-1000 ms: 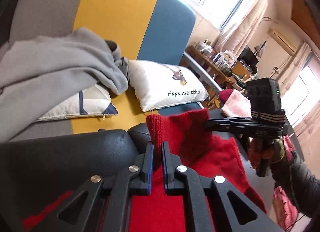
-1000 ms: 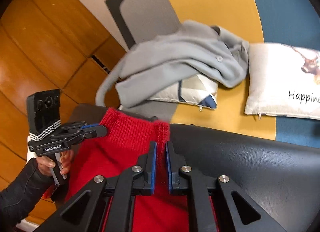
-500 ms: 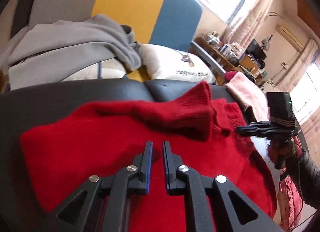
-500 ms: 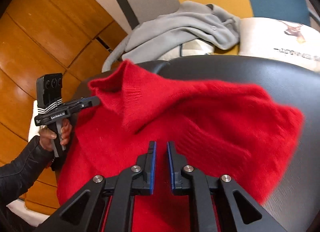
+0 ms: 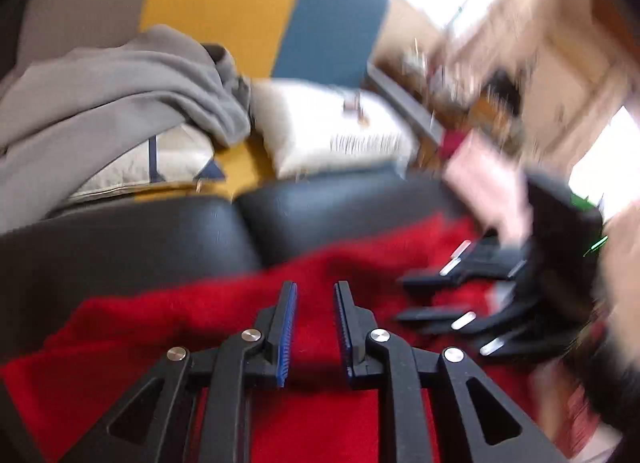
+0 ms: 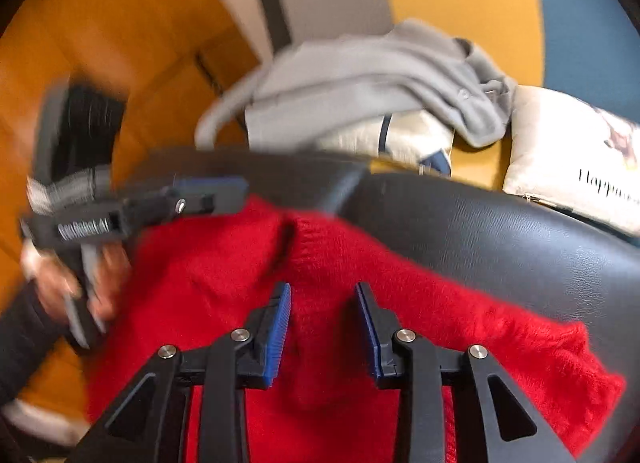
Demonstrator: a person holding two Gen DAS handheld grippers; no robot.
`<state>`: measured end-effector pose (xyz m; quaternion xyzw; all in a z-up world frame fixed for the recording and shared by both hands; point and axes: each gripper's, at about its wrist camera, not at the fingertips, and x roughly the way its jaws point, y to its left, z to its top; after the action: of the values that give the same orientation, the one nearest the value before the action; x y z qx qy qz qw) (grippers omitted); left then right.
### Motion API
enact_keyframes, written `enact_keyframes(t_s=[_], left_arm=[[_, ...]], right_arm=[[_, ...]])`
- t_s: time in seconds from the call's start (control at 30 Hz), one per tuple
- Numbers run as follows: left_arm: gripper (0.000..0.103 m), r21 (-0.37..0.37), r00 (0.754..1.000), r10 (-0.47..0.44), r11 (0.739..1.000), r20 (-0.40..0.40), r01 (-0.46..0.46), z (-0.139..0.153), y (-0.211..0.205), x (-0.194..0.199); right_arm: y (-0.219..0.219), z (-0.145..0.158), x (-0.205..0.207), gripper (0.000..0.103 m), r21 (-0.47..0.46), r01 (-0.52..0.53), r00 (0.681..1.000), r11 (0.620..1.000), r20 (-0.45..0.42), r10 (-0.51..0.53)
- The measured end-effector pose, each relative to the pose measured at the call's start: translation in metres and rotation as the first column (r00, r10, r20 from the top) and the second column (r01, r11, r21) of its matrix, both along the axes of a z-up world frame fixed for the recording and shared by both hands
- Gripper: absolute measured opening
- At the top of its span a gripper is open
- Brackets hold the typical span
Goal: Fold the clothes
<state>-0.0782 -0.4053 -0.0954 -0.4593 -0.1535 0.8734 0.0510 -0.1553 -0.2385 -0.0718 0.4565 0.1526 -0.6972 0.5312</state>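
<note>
A red knitted sweater [image 5: 168, 327] lies spread on a black leather seat [image 5: 160, 239]; it also shows in the right wrist view [image 6: 460, 303]. My left gripper [image 5: 315, 291] is open and empty just above the sweater. My right gripper [image 6: 323, 291] is open and empty above the sweater's middle. The right gripper [image 5: 412, 299] shows blurred at the right of the left wrist view, open over the sweater. The left gripper [image 6: 236, 191] shows blurred at the left of the right wrist view, near the sweater's far edge.
A grey garment [image 5: 100, 103] is draped over a patterned cushion [image 5: 160, 163] on the grey, yellow and blue sofa [image 5: 224, 3]. A white printed pillow [image 5: 332, 131] lies beside it. A pink cloth [image 5: 488, 179] lies at the right. Orange wood panelling [image 6: 100, 43] stands at the left.
Both grippers have opened and let go of the sweater, which now lies flat on the seat. Both hands are moving fast, towards each other over the sweater.
</note>
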Motion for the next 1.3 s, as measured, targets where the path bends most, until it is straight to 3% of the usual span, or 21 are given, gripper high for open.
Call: enact_keyframes(t_s=[0.07,0.2,0.27,0.47,0.57,0.63,0.73,0.83,0.97,1.17,1.3], left_arm=[[0.018,-0.091,0.997,-0.071,0.993,-0.026,0.069,-0.011,0.01,0.014],[0.017,-0.094,0.995,-0.043,0.995,-0.086,0.035,-0.014,0.004,0.027],[0.017,-0.151,0.995,-0.036,0.988,-0.09,0.023,-0.012,0.012,0.028],[0.019,-0.086,0.988,0.113,0.989,-0.101,-0.122,0.01,0.002,0.056],[0.021,-0.024,0.974,0.176,0.983,-0.142,-0.181,0.029,0.005,0.1],[0.022,0.002,0.967,0.201,0.979,-0.155,-0.203,0.035,0.014,0.138],[0.023,0.022,0.964,0.218,0.976,-0.153,-0.217,0.036,0.031,0.194],[0.024,0.036,0.962,0.231,0.973,-0.145,-0.228,0.033,0.051,0.249],[0.025,0.077,0.95,0.284,0.958,-0.133,-0.276,0.025,0.072,0.315],[0.028,0.101,0.93,0.363,0.929,-0.066,-0.355,0.004,0.089,0.372],[0.029,0.076,0.921,0.39,0.919,-0.027,-0.387,-0.007,0.1,0.396]], right_arm=[[0.016,-0.007,0.015,0.033,0.033,-0.042,0.994,0.999,-0.1,0.045],[0.051,-0.02,0.032,0.033,-0.029,-0.093,0.969,0.995,-0.233,0.083],[0.053,-0.023,0.03,0.033,-0.056,-0.083,0.969,0.995,-0.239,0.067],[0.052,-0.022,0.029,0.033,-0.064,-0.073,0.97,0.995,-0.237,0.056],[0.052,-0.005,0.029,0.037,-0.056,-0.002,0.983,0.998,-0.186,-0.008],[0.06,0.011,0.033,0.044,-0.102,0.037,0.987,0.994,-0.151,-0.053],[0.102,0.032,0.055,0.059,-0.224,0.092,0.995,0.97,-0.019,-0.099],[0.153,0.035,0.084,0.063,-0.262,0.154,0.986,0.953,0.099,-0.132],[0.238,0.017,0.13,0.076,-0.218,0.269,0.947,0.938,0.236,-0.217],[0.338,-0.018,0.193,0.08,-0.148,0.426,0.861,0.893,0.37,-0.349],[0.366,-0.033,0.223,0.081,-0.205,0.466,0.822,0.861,0.46,-0.335]])
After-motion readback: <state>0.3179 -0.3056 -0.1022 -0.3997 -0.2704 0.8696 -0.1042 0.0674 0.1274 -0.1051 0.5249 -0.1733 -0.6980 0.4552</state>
